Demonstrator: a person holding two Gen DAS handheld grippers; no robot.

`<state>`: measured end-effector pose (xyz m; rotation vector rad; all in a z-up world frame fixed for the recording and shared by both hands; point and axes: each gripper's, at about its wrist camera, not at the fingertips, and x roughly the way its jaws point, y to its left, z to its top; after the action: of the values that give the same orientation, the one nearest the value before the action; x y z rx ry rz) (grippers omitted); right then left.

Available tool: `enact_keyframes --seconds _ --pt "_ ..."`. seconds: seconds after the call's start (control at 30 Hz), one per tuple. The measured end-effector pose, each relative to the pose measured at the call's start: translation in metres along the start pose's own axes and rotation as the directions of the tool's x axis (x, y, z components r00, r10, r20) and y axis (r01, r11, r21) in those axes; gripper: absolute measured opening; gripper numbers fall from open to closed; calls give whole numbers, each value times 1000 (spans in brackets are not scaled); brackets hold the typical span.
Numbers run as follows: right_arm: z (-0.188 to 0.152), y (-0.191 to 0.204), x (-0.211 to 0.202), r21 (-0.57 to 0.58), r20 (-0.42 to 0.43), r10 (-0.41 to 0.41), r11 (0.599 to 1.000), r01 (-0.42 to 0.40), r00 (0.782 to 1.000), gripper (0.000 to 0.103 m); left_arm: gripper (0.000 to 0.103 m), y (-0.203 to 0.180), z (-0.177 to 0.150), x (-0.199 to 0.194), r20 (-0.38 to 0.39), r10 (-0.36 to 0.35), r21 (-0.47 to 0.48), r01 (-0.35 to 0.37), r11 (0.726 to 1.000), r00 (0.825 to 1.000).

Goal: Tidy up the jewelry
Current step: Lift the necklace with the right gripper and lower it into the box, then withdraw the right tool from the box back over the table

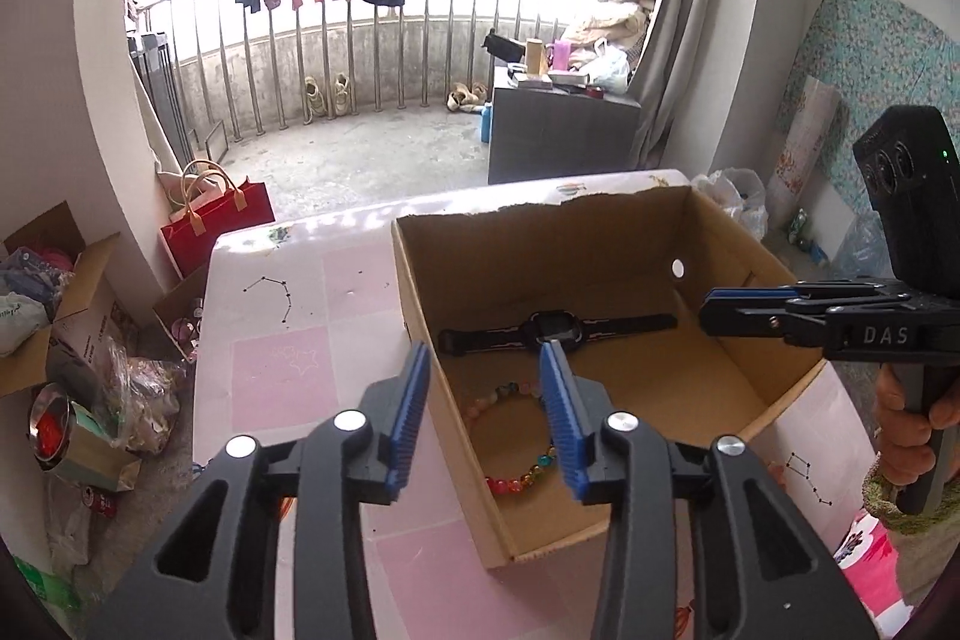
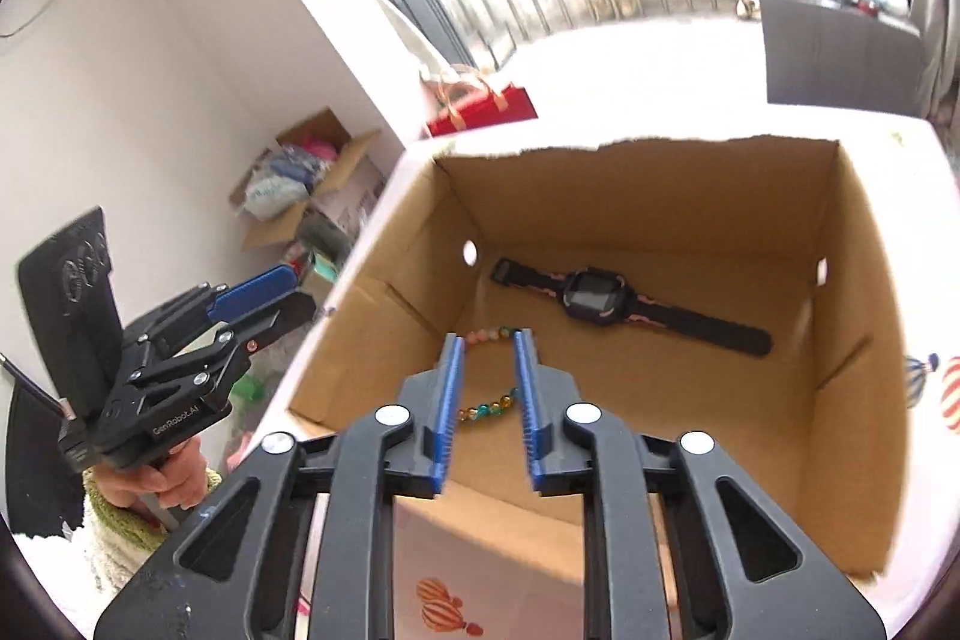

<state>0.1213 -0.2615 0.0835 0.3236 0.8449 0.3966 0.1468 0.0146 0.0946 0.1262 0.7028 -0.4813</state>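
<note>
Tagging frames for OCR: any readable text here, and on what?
"DAS": on the right tool, seen from the left wrist camera; the rest is cut off.
"GenRobot.AI": on the left tool, seen from the right wrist camera.
Print on the packets on the floor: too small to read.
Watch screen: dark, nothing readable.

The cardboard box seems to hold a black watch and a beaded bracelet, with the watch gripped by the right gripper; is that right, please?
Not quite: the right gripper grips nothing; its jaws stand apart above the beaded bracelet. The black watch lies loose on the floor of the cardboard box, as the right wrist view shows. The rest is right.
</note>
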Motion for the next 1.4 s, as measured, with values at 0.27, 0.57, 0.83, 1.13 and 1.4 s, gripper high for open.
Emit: enact_keyframes --seconds 0.27,0.57,0.83,1.13,1.4 --pt "-53 -12 -78 33 151 30 999 -35 988 25 77 -10 -48 -44 46 -26 -66 29 997 999" --pt "-90 -62 -31 169 5 -63 984 61 998 24 78 -32 -82 13 -103 72 -52 -77 996 992" --pt "-87 -84 -18 225 15 -72 972 67 997 23 78 -26 -75 36 -113 116 -73 -125 990 987" --pt "-103 -79 -25 231 54 -86 970 72 995 23 78 -27 -77 36 -87 166 -98 -175 980 982" --pt "-150 -52 -68 135 97 -355 930 341 930 76 80 -53 -116 29 -174 109 -63 -121 991 979"
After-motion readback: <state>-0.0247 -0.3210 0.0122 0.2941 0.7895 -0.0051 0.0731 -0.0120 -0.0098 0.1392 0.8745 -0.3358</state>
